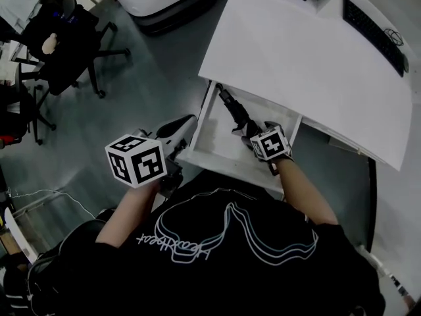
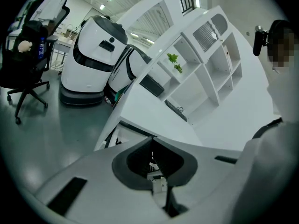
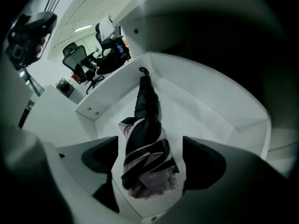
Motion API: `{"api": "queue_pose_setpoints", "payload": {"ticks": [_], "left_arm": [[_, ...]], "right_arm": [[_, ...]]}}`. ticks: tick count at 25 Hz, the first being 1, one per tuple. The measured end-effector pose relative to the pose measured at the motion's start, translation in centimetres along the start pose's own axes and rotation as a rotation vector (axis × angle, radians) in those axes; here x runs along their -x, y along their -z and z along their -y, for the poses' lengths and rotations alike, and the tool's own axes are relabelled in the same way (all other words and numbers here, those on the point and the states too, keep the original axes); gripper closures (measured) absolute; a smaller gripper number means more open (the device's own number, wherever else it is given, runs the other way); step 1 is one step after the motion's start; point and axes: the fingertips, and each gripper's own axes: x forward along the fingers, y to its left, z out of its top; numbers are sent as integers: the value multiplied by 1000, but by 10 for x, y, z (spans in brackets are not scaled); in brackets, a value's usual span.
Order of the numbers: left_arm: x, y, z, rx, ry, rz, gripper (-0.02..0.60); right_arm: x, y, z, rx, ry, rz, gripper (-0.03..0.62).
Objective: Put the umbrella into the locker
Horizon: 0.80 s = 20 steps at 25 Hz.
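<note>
Umbrella (image 3: 145, 125) lies folded inside the open locker (image 3: 198, 108). My right gripper (image 3: 150, 158) straddles it, jaws spread, pads clear of it. My left gripper (image 2: 152, 146) is clenched, empty. Remaining, I judge: withdraw, close locker.

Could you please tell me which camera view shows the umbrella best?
The right gripper view: the folded umbrella lies full length inside the locker, between the right gripper's open jaws. The head view shows it small, its near end hidden by that gripper. The left gripper view shows none of it.
</note>
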Motion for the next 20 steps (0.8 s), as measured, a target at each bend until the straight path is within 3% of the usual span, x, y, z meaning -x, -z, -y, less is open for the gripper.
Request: {"api": "queue_pose_setpoints", "payload": {"ticks": [4, 8, 11, 14, 17, 20], "left_arm": [[-1, -1, 28, -26, 12, 15, 577], [4, -3, 62, -64, 19, 48, 577], [7, 1, 84, -89, 22, 69, 577], [9, 7, 109, -123, 37, 83, 577], [12, 11, 139, -160, 79, 103, 577], [19, 13, 171, -202, 124, 134, 577]], "right_arm": [[38, -15, 5, -39, -32, 118, 210], [111, -54, -4, -64, -100, 350, 356], [172, -75, -20, -72, -189, 528, 454], [228, -80, -38, -82, -293, 661, 591], [276, -77, -61, -73, -431, 746, 591], [321, -74, -75, -43, -482, 843, 591]]}}
